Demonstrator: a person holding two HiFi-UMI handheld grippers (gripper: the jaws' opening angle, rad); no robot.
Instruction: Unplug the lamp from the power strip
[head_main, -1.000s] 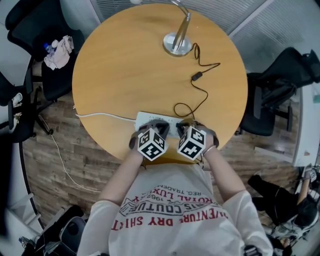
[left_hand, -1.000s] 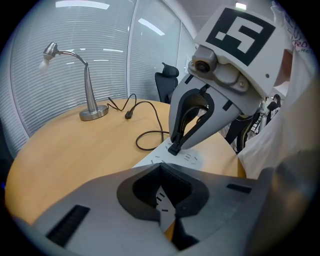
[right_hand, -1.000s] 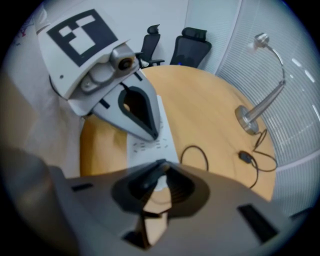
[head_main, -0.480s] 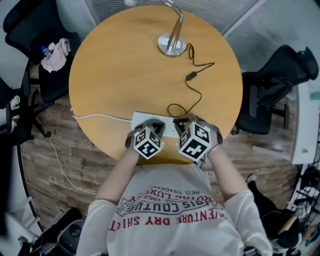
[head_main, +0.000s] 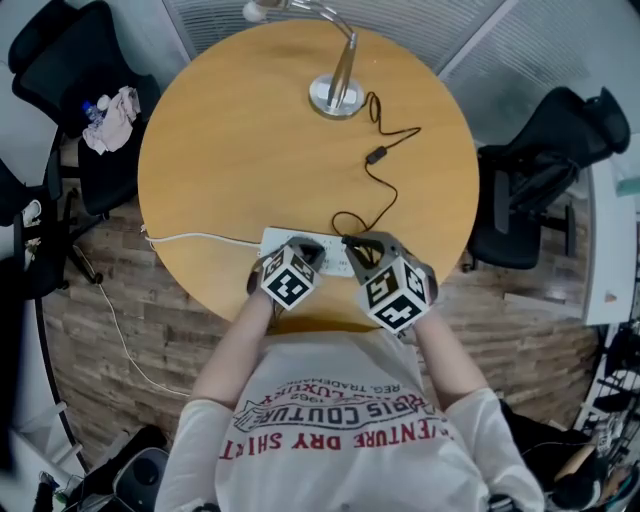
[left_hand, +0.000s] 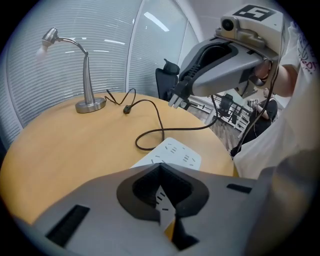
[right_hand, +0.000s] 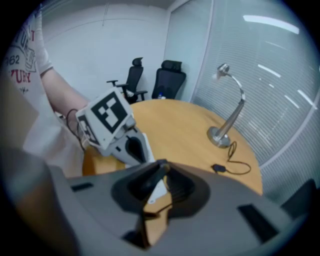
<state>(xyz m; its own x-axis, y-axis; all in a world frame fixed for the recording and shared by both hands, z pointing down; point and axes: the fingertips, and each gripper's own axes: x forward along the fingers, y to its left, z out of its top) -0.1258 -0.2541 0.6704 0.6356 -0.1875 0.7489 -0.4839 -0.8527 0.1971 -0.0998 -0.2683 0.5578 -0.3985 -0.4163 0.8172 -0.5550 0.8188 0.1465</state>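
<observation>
A round wooden table (head_main: 230, 150) stood on a plank floor (head_main: 130, 330), with black office chairs (head_main: 545, 180) around it and slatted blinds (left_hand: 60, 75) on the glass walls behind. A bundle of cloth (head_main: 112, 108) lay on one chair at the far left.

The only readable writing was the red print on the person's white T-shirt (head_main: 340, 420), upside down from the head view, with "COUTURE" and "DRY" legible. No brand showed on the strip.

The white power strip (left_hand: 175, 152) lay flat, sockets up, near the table's near edge. Its long axis ran left to right along that edge, and its white cable (head_main: 200, 238) trailed off the left side. The left gripper (left_hand: 160, 166) had its jaws closed tip to tip, directly over the strip.

The right gripper (right_hand: 163, 163) was clamped on the black plug (left_hand: 178, 98), held in the air clear of the strip. The black cord (head_main: 385, 190) ran from the plug past an inline switch (head_main: 376, 155) to the lamp (head_main: 335, 90). The lamp stood upright at the far side, its neck arching left.
</observation>
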